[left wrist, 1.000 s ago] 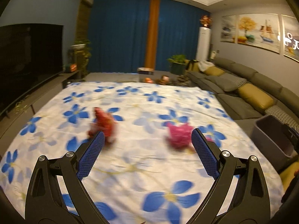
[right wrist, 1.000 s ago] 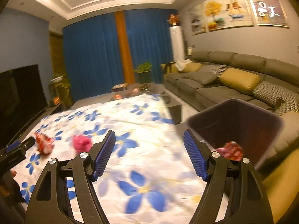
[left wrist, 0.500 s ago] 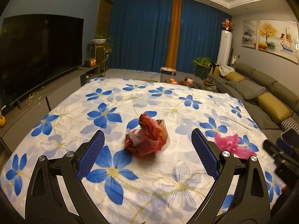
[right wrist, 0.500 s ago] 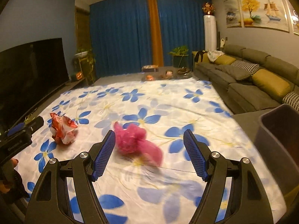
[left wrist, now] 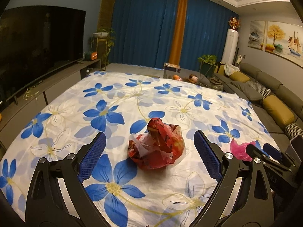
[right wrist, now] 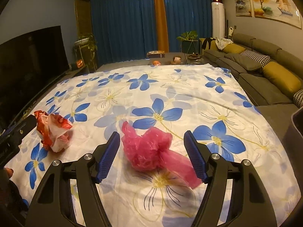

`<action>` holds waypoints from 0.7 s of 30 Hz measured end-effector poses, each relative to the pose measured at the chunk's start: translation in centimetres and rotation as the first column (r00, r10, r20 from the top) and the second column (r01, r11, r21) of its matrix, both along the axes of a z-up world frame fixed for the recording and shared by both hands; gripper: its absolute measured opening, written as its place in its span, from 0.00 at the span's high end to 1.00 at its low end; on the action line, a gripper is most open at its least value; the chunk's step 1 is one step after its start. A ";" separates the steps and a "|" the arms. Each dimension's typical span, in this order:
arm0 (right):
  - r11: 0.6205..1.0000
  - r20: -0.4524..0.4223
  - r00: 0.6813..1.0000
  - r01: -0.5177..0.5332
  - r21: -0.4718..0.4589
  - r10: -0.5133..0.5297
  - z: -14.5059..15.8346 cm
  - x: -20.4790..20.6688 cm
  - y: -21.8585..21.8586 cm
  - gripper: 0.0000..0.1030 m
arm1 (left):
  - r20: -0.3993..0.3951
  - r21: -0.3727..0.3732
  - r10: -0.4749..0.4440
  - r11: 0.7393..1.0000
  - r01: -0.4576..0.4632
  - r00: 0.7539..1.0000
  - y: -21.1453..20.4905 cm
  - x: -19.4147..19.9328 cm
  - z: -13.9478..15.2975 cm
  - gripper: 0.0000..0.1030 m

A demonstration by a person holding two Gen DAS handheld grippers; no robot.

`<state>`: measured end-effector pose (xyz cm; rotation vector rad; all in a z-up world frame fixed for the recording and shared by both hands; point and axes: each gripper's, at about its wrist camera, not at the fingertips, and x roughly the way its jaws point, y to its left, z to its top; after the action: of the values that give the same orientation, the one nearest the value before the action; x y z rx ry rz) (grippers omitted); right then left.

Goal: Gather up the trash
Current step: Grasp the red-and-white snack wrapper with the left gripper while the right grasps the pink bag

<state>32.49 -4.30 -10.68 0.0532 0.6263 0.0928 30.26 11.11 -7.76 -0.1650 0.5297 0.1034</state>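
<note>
Two pieces of trash on the floral sheet (right wrist: 170,87), one lined up in each of my grippers. Left gripper (left wrist: 149,151): jaws spread wide, the crumpled red-and-white plastic bag (left wrist: 157,147) sits between the blue pads, touching neither. Right gripper (right wrist: 152,152): jaws also spread, the pink plastic bag (right wrist: 149,151) is centred between the pads, its loose tail trailing toward the right pad. I can't tell if the tail touches it.

Both bags lie near the sheet's near edge: red one toward the near-left corner, pink one to its right, apart from each other. In the left view the pink bag (left wrist: 239,149) shows just past my right gripper's tips (left wrist: 265,151); in the right view the red bag (right wrist: 53,130) sits just beside the left gripper's tip (right wrist: 20,130).

Step, as I read it: pre-grasp on both, nothing held yet. A dark bin (right wrist: 297,124) shows at the right edge of the right view, off the sheet's right side — likely drop target.

Next move calls for: lower a bit, close on the bulk of each bag, not the loose flaps. Thin film compresses a lot, so close fully. Risk: pinching the sheet along with the bag.
</note>
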 end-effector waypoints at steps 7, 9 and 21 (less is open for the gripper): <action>1.000 -0.066 0.998 -0.005 -0.004 0.004 -0.8 1.4 0.3 0.53 | -0.050 -0.021 -0.032 0.999 0.031 0.998 0.1 1.8 -0.9 0.11; 1.000 -0.068 0.998 -0.009 0.005 0.010 -0.9 1.4 0.1 0.58 | -0.065 -0.025 -0.041 0.999 0.040 0.997 0.2 2.3 -1.2 0.13; 1.000 -0.062 0.998 -0.022 0.014 0.023 -0.9 1.3 0.2 0.79 | -0.113 -0.128 -0.133 0.985 0.118 0.985 0.9 3.4 -2.5 0.60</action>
<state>33.77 -4.13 -11.54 0.0618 0.6884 0.1173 33.69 12.01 -10.26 -0.2439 0.6664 -0.0425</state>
